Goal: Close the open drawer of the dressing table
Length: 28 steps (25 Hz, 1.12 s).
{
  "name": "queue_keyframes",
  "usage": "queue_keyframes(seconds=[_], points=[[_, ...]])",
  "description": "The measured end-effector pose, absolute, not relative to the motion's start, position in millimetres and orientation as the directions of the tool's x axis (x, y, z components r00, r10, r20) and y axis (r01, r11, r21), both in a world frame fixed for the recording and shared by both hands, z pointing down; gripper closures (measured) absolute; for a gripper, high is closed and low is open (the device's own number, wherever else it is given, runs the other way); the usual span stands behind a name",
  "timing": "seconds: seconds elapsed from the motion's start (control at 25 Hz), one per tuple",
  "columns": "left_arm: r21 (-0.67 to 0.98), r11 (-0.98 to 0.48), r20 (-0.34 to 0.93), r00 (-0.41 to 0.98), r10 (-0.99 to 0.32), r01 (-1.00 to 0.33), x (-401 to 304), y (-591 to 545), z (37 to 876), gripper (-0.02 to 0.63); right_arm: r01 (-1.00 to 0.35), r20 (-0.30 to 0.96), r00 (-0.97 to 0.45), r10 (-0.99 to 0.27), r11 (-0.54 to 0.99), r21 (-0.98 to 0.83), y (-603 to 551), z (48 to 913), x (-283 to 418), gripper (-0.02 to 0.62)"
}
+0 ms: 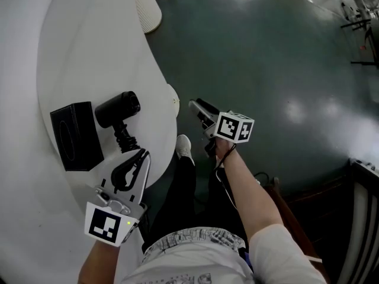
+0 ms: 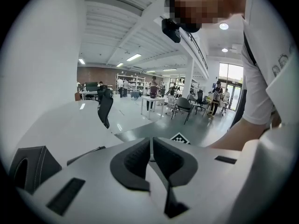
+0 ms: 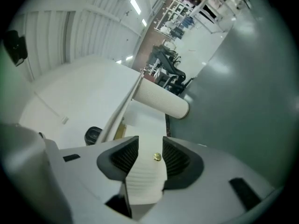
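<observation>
Drawer, ribbed white front with 1 brass knob, at table's right edge: my right fingers released, aimed at the knob, left fingers clenched empty over the table; best pushed squarely inward, I judge, without pinching.

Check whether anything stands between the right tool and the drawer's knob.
Nothing visible does. The right tool is open, and the gold knob on the ribbed drawer front shows in the gap between its jaws.

White short-sleeved T-shirt, black trousers, white shoe worn; left gripper, right gripper white, black-padded, 1 marker cube mounted each.
</observation>
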<state>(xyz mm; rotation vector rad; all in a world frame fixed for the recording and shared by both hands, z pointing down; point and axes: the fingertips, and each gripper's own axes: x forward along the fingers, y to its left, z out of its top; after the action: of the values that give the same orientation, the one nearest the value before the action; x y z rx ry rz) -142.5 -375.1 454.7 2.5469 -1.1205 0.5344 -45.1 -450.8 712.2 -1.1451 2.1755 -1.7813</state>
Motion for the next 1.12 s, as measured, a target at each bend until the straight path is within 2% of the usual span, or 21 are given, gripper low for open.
queue_keyframes(seconds=[0.24, 0.56, 1.12], points=[[0.101, -0.686, 0.38, 0.666, -0.642, -0.72, -125, -379, 430, 0.569, -0.572, 0.342, -0.682, -0.647, 0.179, -0.801, -442, 631, -8, 0.449], [0.07, -0.711, 0.295, 0.695, -0.656, -0.7, -111, -375, 388, 0.568, -0.657, 0.279, -0.659, -0.698, 0.353, -0.667, -412, 515, 13, 0.451], [0.04, -0.731, 0.146, 0.728, -0.67, -0.681, -76, -370, 320, 0.568, -0.731, 0.176, -0.645, -0.744, 0.535, -0.423, -372, 371, 26, 0.476]])
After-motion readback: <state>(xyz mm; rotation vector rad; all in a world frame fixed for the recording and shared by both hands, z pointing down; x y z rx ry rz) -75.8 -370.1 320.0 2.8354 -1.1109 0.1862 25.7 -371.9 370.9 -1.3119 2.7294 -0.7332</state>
